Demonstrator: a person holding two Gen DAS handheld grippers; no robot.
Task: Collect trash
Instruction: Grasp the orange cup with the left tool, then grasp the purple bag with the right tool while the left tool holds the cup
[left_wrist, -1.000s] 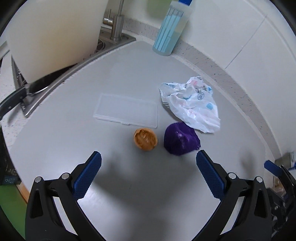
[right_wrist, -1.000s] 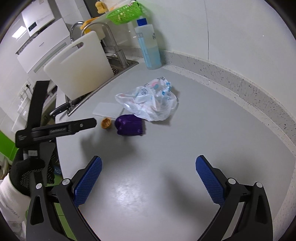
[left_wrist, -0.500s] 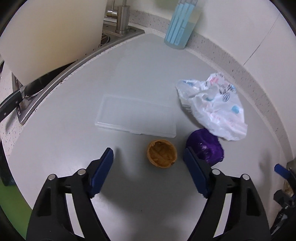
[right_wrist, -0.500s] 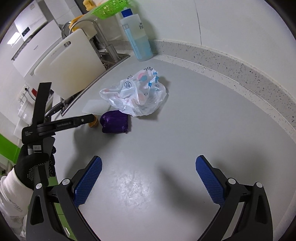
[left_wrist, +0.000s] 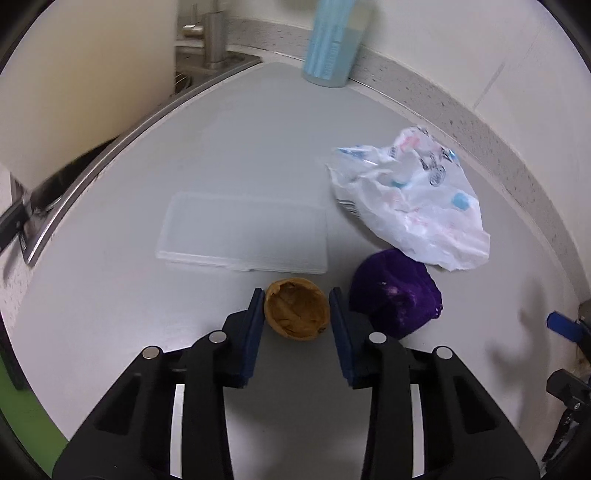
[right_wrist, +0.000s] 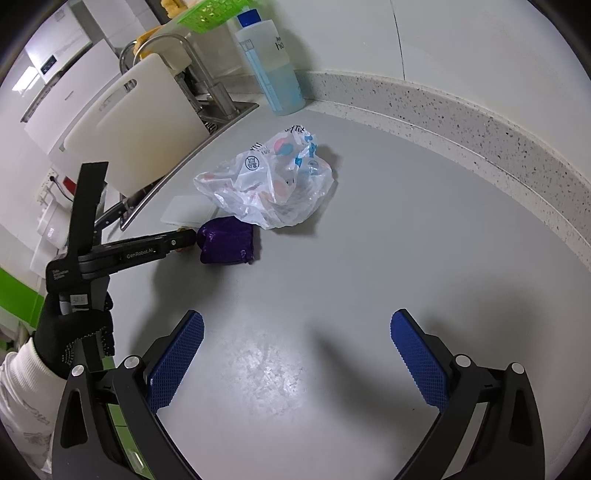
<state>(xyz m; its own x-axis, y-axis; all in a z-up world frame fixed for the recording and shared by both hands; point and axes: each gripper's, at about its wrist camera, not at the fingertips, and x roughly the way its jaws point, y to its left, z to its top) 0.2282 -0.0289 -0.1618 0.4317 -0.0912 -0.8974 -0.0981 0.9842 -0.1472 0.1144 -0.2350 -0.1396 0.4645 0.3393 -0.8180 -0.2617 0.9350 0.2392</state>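
Observation:
A brown walnut-shell half (left_wrist: 296, 309) lies on the grey counter (left_wrist: 229, 147). My left gripper (left_wrist: 296, 301) is shut on it, one blue pad on each side. A crumpled purple wrapper (left_wrist: 395, 300) lies just right of it, also seen in the right wrist view (right_wrist: 226, 240). A white printed plastic bag (left_wrist: 410, 199) lies behind the wrapper and shows in the right wrist view (right_wrist: 269, 184). My right gripper (right_wrist: 297, 354) is open and empty over bare counter, nearer than the trash. The left gripper (right_wrist: 184, 240) shows there from the side.
A clear flat plastic lid (left_wrist: 245, 230) lies behind the shell. A blue liquid bottle (right_wrist: 271, 62) stands by the back wall. A white cutting board (right_wrist: 133, 122) leans at the sink (left_wrist: 207, 74) on the left, with a knife (left_wrist: 22, 218) beside it.
My left gripper has moved forward and closed its jaws from wide open onto the walnut shell. My right gripper has stayed open and drifted slightly.

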